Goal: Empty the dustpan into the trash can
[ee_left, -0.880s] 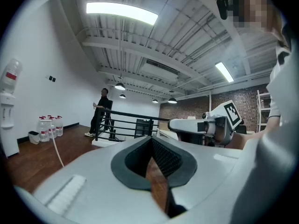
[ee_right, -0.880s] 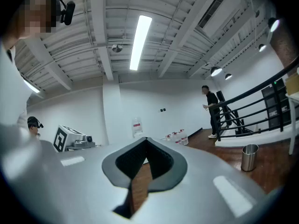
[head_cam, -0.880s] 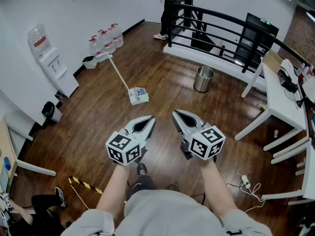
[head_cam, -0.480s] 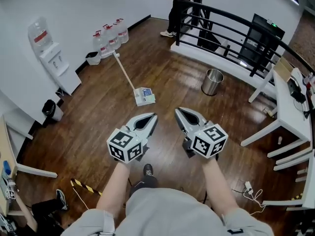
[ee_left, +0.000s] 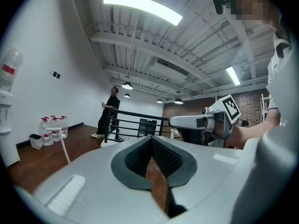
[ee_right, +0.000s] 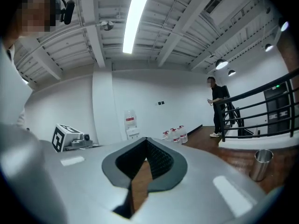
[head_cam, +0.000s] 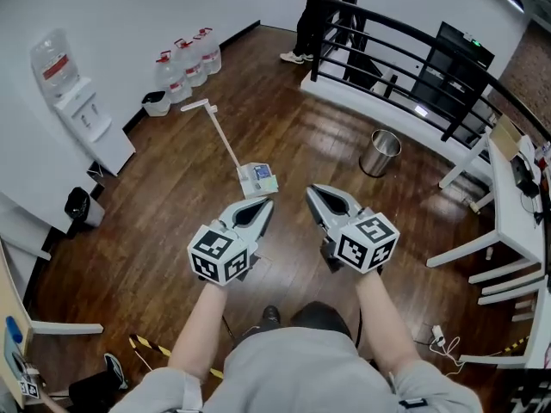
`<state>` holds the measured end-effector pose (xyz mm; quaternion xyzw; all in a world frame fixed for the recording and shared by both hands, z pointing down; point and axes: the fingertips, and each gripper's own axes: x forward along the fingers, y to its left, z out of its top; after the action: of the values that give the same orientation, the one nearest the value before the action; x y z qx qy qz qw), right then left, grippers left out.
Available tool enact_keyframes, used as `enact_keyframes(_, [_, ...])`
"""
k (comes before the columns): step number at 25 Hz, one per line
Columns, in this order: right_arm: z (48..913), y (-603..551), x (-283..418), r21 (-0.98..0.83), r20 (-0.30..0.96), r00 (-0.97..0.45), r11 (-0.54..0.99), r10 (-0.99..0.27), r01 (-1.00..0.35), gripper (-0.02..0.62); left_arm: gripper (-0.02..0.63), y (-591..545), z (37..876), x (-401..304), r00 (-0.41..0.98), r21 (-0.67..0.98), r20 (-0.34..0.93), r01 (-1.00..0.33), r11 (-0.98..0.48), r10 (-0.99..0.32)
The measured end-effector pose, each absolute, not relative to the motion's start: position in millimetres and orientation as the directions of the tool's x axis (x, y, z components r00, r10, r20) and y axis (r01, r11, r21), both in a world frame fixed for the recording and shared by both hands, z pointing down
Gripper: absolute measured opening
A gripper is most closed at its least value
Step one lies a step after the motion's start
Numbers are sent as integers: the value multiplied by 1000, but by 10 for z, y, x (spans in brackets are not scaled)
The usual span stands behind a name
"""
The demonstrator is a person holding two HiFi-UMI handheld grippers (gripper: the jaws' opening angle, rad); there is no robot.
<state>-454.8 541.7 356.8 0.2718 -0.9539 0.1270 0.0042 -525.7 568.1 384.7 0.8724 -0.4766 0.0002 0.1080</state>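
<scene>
- Two grippers in view, one per hand, both held over the wooden floor point(head_cam: 155, 231) and side by side.
- Left gripper point(head_cam: 261, 208): jaws closed tip to tip, nothing between them.
- Right gripper point(head_cam: 316, 194): jaws likewise closed, holding nothing.
- One dustpan point(head_cam: 258, 179), white, resting on the floor just ahead of the two grippers and touched by neither. Its long handle point(head_cam: 219, 136) slants away to the upper left. A coloured patch lies in its tray (too small to identify).
- One trash can point(head_cam: 380, 153), a bare metal cylinder with an open top. It stands to the right of the dustpan and well apart from it, close to the black railing point(head_cam: 413, 46).
- One water dispenser point(head_cam: 73, 101) against the white wall, a bottle on top.
- Water jugs point(head_cam: 185, 58) grouped on the floor by the wall: at least three counted.
- One person point(head_cam: 323, 7) standing at the far end of the railing.
- One white table point(head_cam: 508, 222) at the right edge.
</scene>
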Motion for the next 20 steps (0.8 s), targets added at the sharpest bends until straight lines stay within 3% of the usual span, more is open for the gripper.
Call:
enact_keyframes(12, [3881,3946,-5296,-264,96,-884,845,-458,-466,0,5,4284,4201,-6100,454,205,139,-883,-423,-880])
enact_keyframes(20, [3887,2951,-5511,-258,86,-917,880,-390,-398,0,5,3307,4298,-6291,364,181,151,-924,-336,-919])
